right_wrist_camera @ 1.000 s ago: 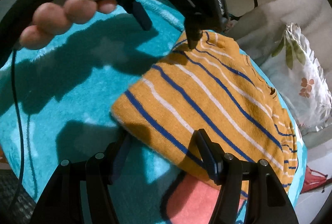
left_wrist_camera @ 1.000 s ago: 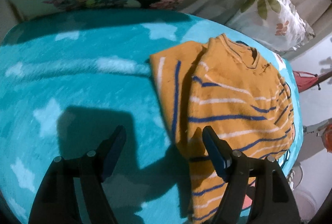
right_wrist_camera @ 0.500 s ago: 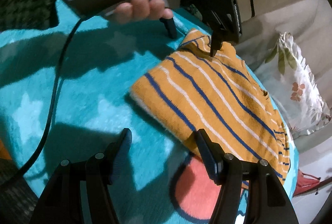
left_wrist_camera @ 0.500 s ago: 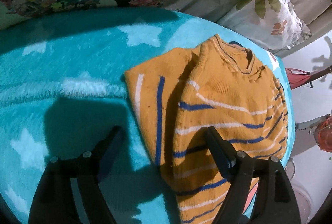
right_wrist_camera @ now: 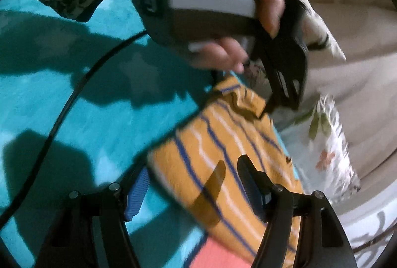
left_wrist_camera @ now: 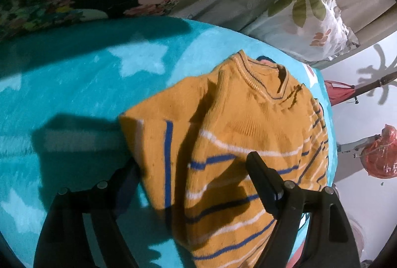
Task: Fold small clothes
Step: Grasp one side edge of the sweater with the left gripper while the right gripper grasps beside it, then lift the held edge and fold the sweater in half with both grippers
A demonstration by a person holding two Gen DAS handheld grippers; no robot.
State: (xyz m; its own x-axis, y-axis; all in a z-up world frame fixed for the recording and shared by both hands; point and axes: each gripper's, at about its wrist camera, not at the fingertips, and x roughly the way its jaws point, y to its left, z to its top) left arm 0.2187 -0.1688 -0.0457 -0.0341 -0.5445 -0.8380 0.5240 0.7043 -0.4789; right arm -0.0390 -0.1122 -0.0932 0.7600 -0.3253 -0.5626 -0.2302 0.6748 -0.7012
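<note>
An orange sweater (left_wrist_camera: 248, 134) with blue and white stripes lies partly folded on a turquoise star blanket (left_wrist_camera: 74, 84), collar at the far end. My left gripper (left_wrist_camera: 192, 168) hangs open low over the sweater, its fingers straddling the folded-in sleeve and left edge without pressing on it. In the right wrist view the sweater (right_wrist_camera: 218, 158) runs away from me. My right gripper (right_wrist_camera: 192, 173) is open and its jaws are opening, with the sweater's near left edge between them and untouched. A hand holds the left gripper (right_wrist_camera: 240, 91) over the collar end.
A leaf-print pillow (left_wrist_camera: 310, 19) and beige bedding lie beyond the sweater. Dark flowered fabric (left_wrist_camera: 37, 12) borders the blanket's far left. The blanket's edge drops off at the right, near a red bag (left_wrist_camera: 382, 153). A black cable (right_wrist_camera: 62, 114) trails over the blanket. A pink patch (right_wrist_camera: 218, 255) shows near me.
The left gripper has slid right and down, so the sweater's sleeve side now lies between its fingers. The right gripper has swung toward the sweater's near edge and rolled.
</note>
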